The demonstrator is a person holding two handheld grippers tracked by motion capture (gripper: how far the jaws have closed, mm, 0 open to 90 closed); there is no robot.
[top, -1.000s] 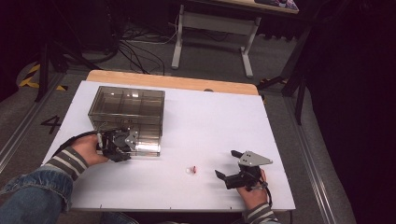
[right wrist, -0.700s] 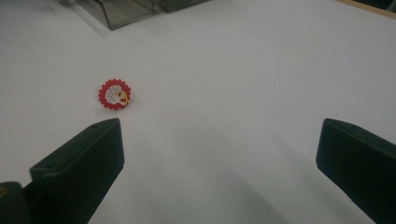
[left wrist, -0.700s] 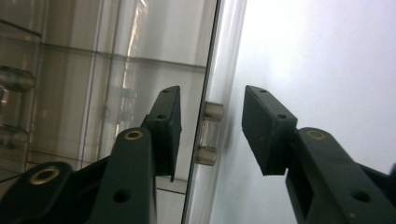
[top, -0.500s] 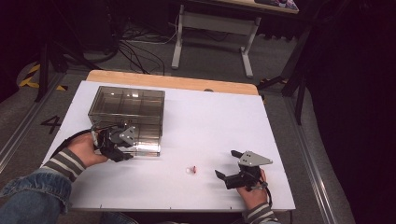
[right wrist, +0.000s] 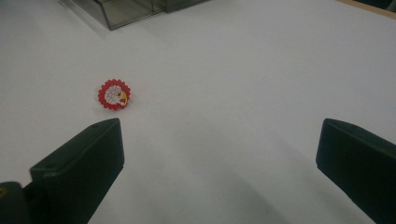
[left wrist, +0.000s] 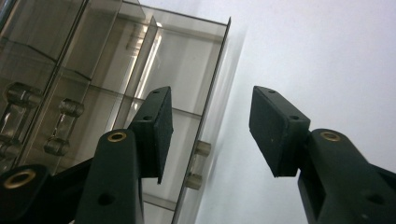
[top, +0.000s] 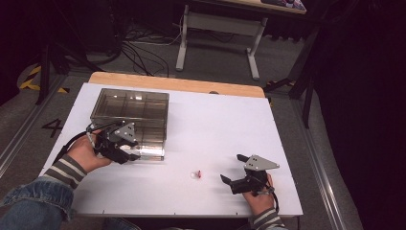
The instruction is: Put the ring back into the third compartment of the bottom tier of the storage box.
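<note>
Left gripper (top: pixel 125 146) sits at the near corner of the smoky clear organizer box (top: pixel 131 112), its jaws parted with nothing between them; they have just been opening. From above, the hand (top: pixel 84 154) and the gripper's grey plate cover that near-left corner of the box, so how close the pads come to the plastic is hard to tell there. The left gripper view (left wrist: pixel 210 133) settles it: one pad lies in front of the box's side wall, the other over bare white table (left wrist: pixel 327 56), and the box's thin edge runs up between them without either pad pressing on it. That view also picks out the inner dividers and small clear pegs on the wall, which the high view blurs into a brown haze.

Over on the right, the right gripper (top: pixel 232 168) rests low on the table, jaws spread wide and empty. The small red charm (top: pixel 196 174) lies on the open table between box and right gripper, touching neither; from above it is a pinkish speck. The right gripper view (right wrist: pixel 219 154) shows it (right wrist: pixel 114 94) properly: a red scalloped disc with a white centre and a bit of yellow, just ahead of one jaw. The box's corner (right wrist: pixel 135 11) is cut off at the top edge.
</note>
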